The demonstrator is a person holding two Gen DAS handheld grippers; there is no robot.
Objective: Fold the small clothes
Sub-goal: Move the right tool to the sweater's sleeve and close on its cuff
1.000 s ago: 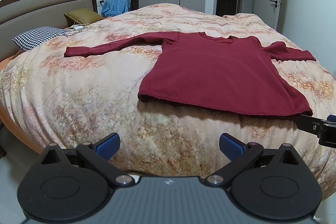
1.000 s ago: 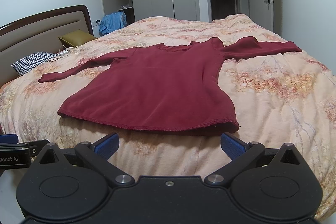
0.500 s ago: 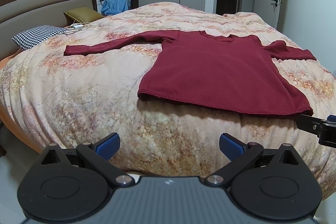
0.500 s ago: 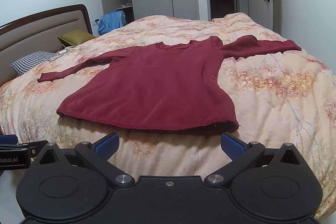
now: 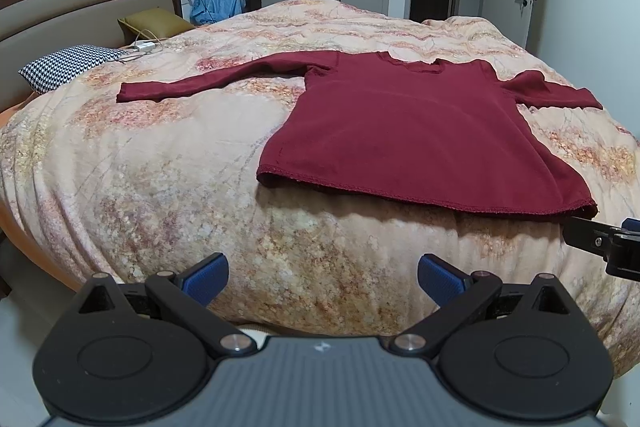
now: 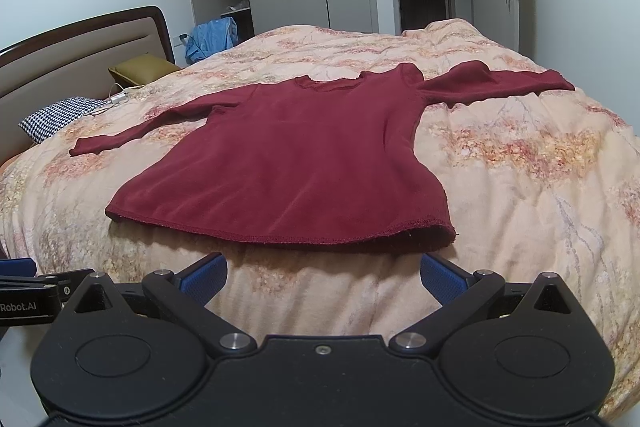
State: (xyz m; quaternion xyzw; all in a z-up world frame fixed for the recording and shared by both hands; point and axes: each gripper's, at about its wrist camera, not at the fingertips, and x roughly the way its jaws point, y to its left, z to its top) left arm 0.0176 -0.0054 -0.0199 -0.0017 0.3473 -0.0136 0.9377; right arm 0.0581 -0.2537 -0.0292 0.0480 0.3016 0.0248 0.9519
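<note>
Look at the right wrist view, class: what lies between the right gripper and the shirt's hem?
Only bare quilt: the open right gripper hangs short of the shirt, nothing between, as the right wrist view shows.

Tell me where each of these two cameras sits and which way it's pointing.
Left wrist: on the left gripper at the bed's near edge, facing the dark red long-sleeved top; its own open blue-padded fingers show, with the right gripper's tip at far right.
Right wrist: on the right gripper, further right, facing the top's hem; its open fingers show, the left gripper at far left.
Shared: the top, floral quilt, headboard and wardrobe.
</note>
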